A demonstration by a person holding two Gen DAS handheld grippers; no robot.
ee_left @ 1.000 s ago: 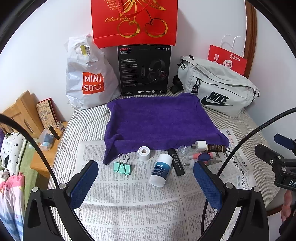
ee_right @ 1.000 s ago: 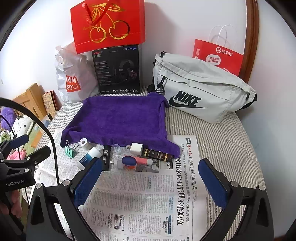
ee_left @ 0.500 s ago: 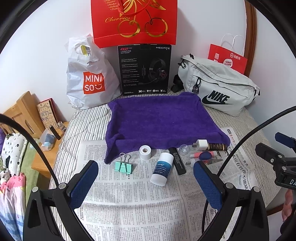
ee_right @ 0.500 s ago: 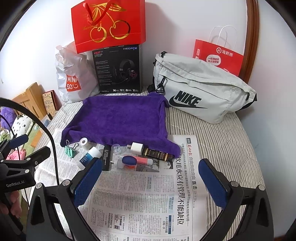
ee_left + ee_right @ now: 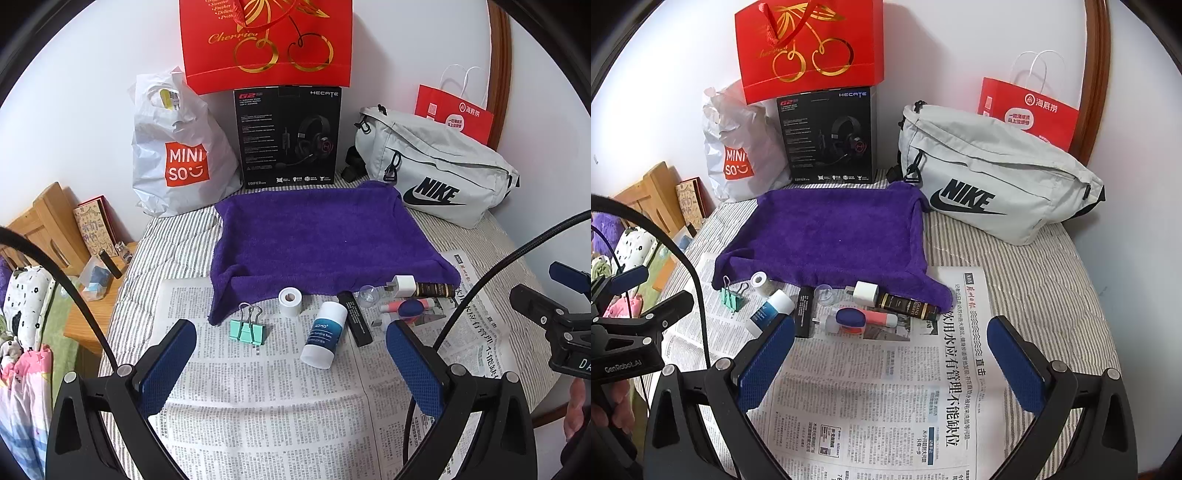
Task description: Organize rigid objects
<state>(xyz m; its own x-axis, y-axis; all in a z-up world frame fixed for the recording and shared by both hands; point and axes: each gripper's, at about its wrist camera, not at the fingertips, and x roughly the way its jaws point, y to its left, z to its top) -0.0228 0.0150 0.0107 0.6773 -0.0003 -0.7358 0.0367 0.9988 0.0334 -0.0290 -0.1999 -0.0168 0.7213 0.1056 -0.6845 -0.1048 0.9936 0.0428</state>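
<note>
Deep purple plush towel (image 5: 325,236) on a grey-and-white striped bed cover (image 5: 1034,280); black-on-white printed newspaper (image 5: 266,398). Mint-green metal binder clip (image 5: 248,330), white-and-blue plastic bottle (image 5: 325,334), red paper gift bag (image 5: 809,48) with gold cherries.

Bright even light, sharp focus, fisheye-warped edges.

**Striped bed, spread with paper and cloth**

Covered by a striped sheet (image 5: 177,240). Laid across the near part: newspaper (image 5: 258,406). Spread behind it: purple towel (image 5: 317,236), front edge overlapping the paper. Along the wall: white shopping bag (image 5: 177,155), black headphone box (image 5: 288,136), grey waist bag (image 5: 436,173).
</note>
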